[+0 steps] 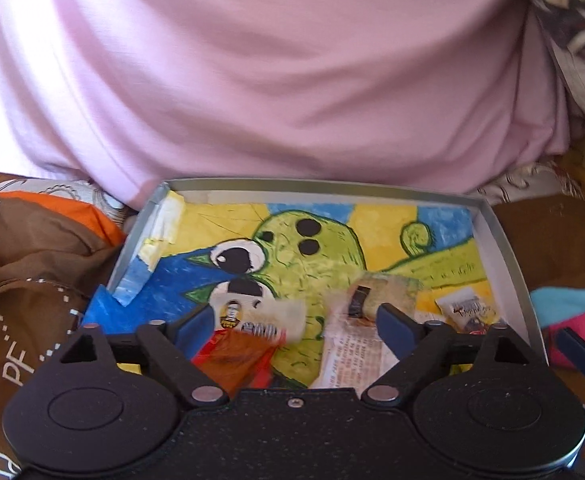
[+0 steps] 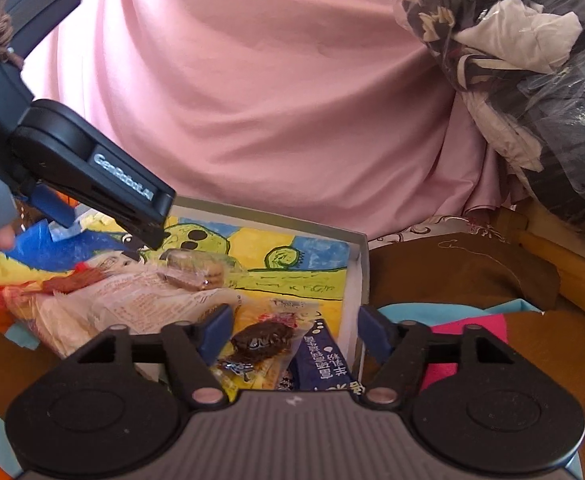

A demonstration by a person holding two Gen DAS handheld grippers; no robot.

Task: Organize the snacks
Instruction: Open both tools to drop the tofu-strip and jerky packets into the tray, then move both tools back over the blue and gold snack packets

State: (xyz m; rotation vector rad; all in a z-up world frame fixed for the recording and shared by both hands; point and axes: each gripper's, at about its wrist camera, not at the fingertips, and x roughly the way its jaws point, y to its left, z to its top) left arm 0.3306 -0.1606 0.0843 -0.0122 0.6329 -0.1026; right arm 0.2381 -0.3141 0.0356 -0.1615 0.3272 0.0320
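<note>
The right gripper (image 2: 294,330) stands with its blue-padded fingers (image 2: 218,330) spread wide and nothing held between them. Directly in the gap, a little ahead of the tips, lies the dark brown sweet in a clear wrapper (image 2: 262,342), its long axis running roughly across the gap from finger to finger, tilted slightly. It rests in the shallow grey cardboard box (image 2: 358,280), near the box's right wall, on the bright cactus drawing that lines the floor; a blue printed sachet (image 2: 324,364) lies just beside it toward that wall.

The left gripper (image 1: 294,326) is likewise open and empty, hovering over the box's near-left part, where an orange-red wrapped snack (image 1: 236,354) and a clear-wrapped round biscuit pack (image 1: 376,294) lie between and beyond its fingers (image 1: 194,328).

By my reading, the right gripper is the nearer one to the sweet; since the sweet lies crosswise, closing would catch it end to end, so a slight turn of the wrist may suit better
</note>
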